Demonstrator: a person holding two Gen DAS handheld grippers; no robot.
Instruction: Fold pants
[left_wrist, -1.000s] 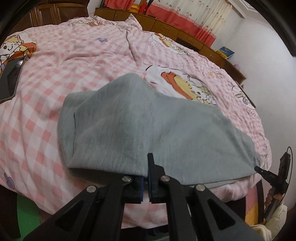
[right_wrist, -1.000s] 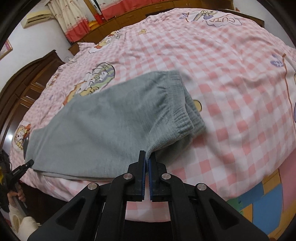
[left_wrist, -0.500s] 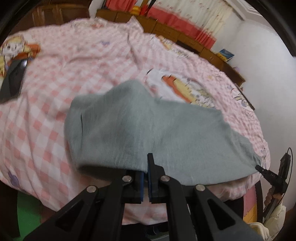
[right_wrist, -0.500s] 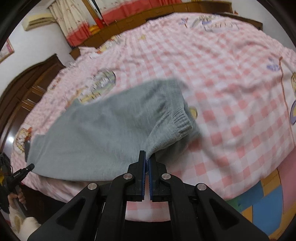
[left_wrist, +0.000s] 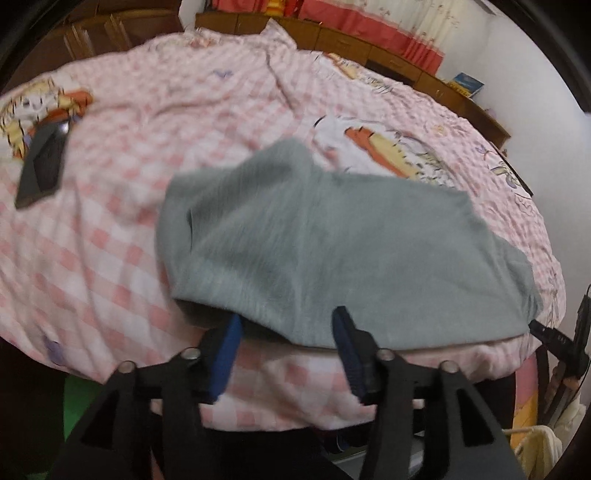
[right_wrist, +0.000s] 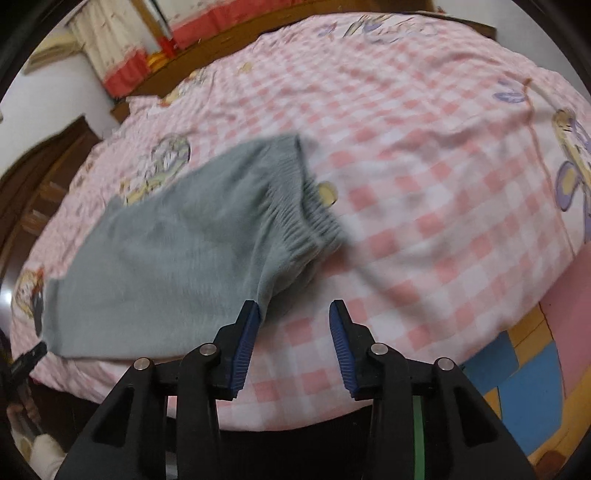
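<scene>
Bed: pink checked cover (left_wrist: 110, 258) fills both views, wooden cabinets behind.
Pants: grey pants (left_wrist: 332, 251) lie along the bed's near edge; soft, light, limp knit. Best taken at the ribbed waistband (right_wrist: 306, 221) or the hem corners.
Left gripper (left_wrist: 284, 332): jaws just opened, cloth edge loose between them, released.
Right gripper (right_wrist: 293, 325): jaws just opened, one pad beside the cloth, nothing held.

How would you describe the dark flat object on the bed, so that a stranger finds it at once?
Start from the bed's pink checked cover and the grey pants at its near edge. In the left wrist view, look far left of the pants: the dark flat object lies beside an orange cartoon print, the only black, hard-edged thing there.
</scene>
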